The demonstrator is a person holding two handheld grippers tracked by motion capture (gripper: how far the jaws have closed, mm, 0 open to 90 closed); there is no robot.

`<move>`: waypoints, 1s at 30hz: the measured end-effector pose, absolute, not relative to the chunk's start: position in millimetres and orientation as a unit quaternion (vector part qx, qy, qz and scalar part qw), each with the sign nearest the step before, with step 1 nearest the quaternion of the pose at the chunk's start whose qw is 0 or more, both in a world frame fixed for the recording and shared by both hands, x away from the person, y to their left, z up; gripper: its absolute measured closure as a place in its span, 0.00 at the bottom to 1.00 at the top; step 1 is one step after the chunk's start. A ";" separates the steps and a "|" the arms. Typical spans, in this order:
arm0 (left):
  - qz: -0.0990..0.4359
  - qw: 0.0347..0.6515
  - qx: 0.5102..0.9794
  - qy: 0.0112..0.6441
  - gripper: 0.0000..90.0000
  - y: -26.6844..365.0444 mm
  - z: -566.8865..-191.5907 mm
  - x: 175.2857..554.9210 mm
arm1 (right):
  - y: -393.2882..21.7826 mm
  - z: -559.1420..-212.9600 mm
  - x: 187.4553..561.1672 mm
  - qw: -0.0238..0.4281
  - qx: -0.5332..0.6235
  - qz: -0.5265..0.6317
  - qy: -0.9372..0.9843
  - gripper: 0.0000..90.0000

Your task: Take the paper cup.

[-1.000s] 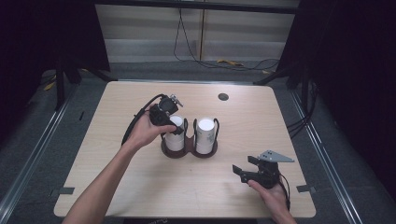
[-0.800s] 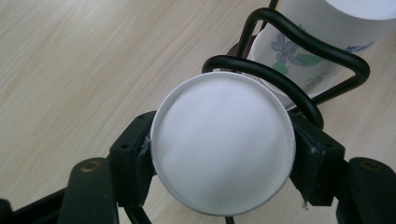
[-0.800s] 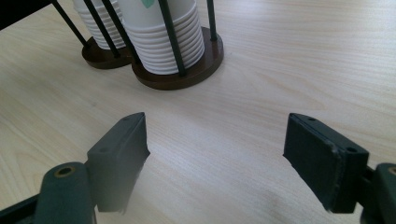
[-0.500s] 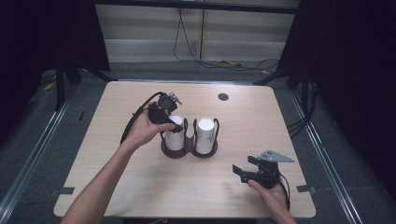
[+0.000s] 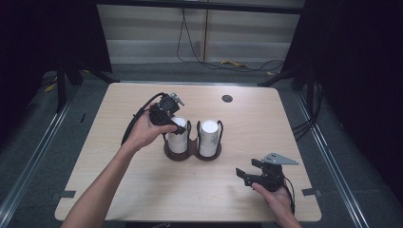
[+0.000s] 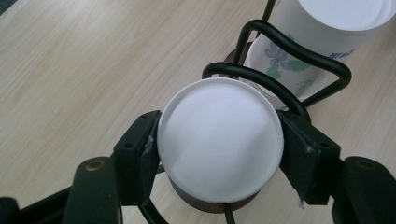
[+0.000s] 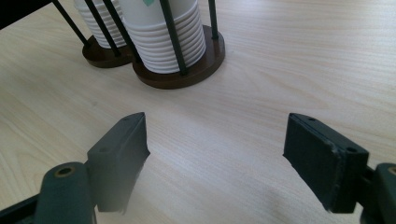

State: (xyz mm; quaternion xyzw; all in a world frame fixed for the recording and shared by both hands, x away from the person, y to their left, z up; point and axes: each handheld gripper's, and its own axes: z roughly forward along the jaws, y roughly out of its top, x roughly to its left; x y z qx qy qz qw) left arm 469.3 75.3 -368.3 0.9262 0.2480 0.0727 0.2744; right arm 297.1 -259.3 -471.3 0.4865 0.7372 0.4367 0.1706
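On the left of the desk (image 5: pixel 119 190), the left gripper (image 5: pixel 167 114) comes down over the left cup stack (image 6: pixel 219 140), its jaws pinching the top cup's upturned base from either side. The stack stands upright inside the black wire holder (image 6: pixel 299 51), so any lift likely has to go straight up along that axis. Just beside it stands the right cup stack (image 5: pixel 209 137). Further right and nearer the person, the right gripper (image 5: pixel 259 175) rests well apart, jaws spread and empty, facing the holder.
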 end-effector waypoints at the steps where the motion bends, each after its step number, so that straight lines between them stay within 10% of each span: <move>1: 0.074 0.274 0.926 0.248 0.38 74.8 -368.7 469.4 | -259.4 -471.3 297.3 0.170 0.487 0.437 0.737 0.24; 30: 0.074 0.276 0.924 0.255 0.36 71.1 -371.2 472.0 | -261.3 -470.6 296.6 0.170 0.489 0.439 0.735 0.24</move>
